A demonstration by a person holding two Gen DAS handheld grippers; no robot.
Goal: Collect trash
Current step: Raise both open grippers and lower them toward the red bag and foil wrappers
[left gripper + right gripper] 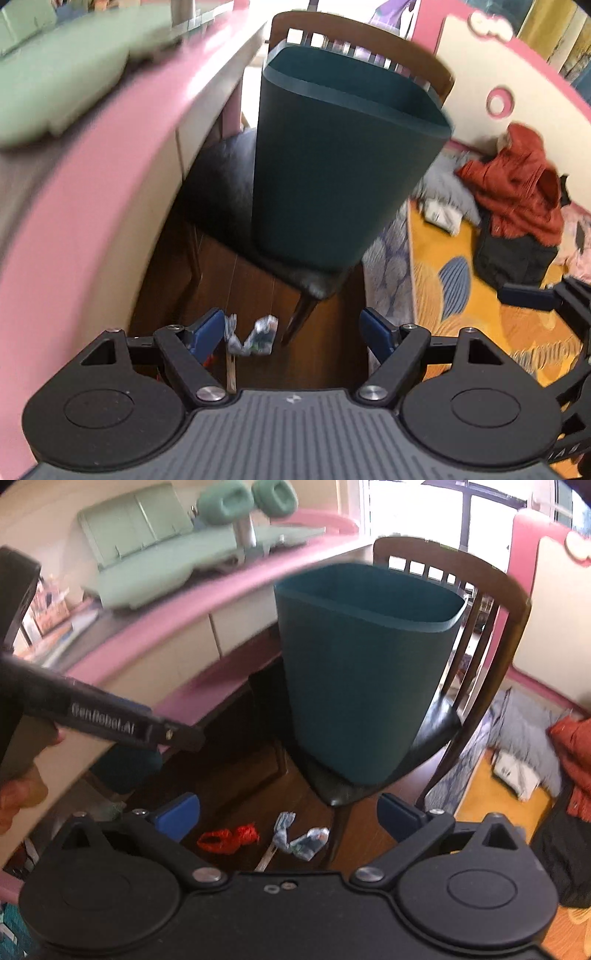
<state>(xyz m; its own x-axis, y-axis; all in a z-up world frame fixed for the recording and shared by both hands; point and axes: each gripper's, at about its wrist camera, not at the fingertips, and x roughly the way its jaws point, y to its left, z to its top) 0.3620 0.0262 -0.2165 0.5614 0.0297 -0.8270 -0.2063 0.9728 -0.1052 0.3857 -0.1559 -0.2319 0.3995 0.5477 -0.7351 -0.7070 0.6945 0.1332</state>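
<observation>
Two grippers, left gripper point(291, 330) and right gripper point(290, 818), fingers apart, nothing between. Teal wastebasket point(364, 672) on chair point(439, 716) centre frame. Crumpled wrapper point(304, 840), red scrap point(229, 838) on floor below.

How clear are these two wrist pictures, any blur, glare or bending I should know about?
Left wrist view: motion blur smears the pink desk edge and the teal bin; the crumpled wrapper on the floor is soft. Right wrist view: the window is blown out white, and the red scrap is fairly sharp. Both views: fisheye bends straight edges into curves.
</observation>
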